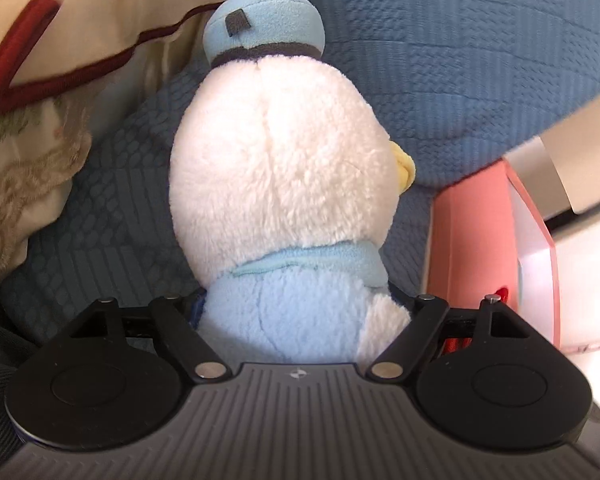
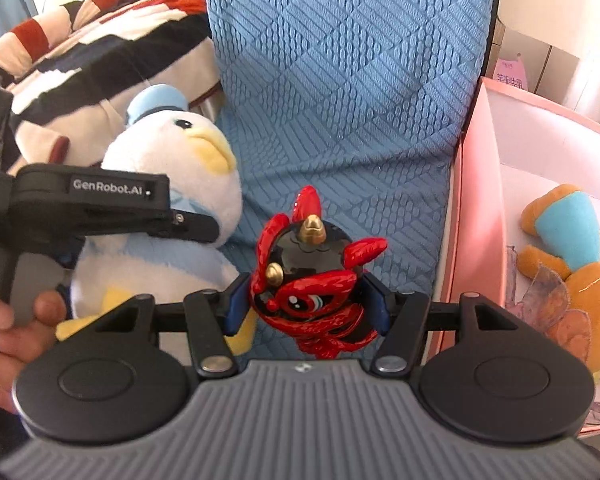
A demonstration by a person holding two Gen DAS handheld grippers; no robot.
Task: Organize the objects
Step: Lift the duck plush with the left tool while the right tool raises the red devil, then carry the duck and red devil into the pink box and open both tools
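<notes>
Duck plush's face hidden in the left view — pillow edge-cropped, blurred.

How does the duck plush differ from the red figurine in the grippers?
The duck plush is fuzzy, white and pale blue; the red figurine is glossy, hard-looking red and black with gold horns. The duck looks far larger. The left gripper holds the duck, the right gripper the figurine. Both are gripped over the blue cushion.

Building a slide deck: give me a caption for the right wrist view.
Right gripper clamps a red figurine over the blue cushion, pink box alongside.
</notes>
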